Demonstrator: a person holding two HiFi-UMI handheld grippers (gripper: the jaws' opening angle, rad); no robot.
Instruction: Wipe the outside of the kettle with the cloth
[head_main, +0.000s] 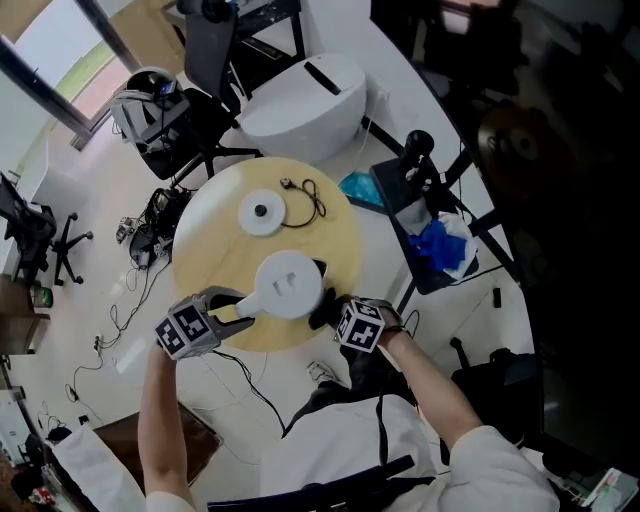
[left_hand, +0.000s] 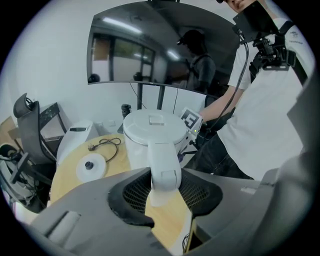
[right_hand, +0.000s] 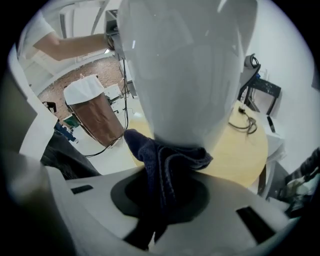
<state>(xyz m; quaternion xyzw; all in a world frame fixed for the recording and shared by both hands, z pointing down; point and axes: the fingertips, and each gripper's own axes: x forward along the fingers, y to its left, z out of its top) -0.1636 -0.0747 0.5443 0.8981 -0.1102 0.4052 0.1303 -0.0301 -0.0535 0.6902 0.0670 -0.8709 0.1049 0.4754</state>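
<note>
The white electric kettle (head_main: 288, 285) stands off its power base, near the front edge of the round wooden table (head_main: 205, 255). We hold its handle (left_hand: 165, 167) clamped between the jaws of the left gripper (head_main: 240, 310), which steadies the body. The right gripper (right_hand: 162, 197) has its jaws pinched on a dark blue cloth (right_hand: 167, 160), and the bunched cloth touches the lower wall of the kettle, roughly opposite the handle. For a good wipe, we judge that the cloth should be pressed flat to the wall and drawn in overlapping strokes around the curve, while the left grip resists any tipping or sliding. We should not let the hard jaws scrape the plastic. The power base (head_main: 262, 213) and its cord (head_main: 305, 198) lie farther back on the table, well apart from the kettle.
</note>
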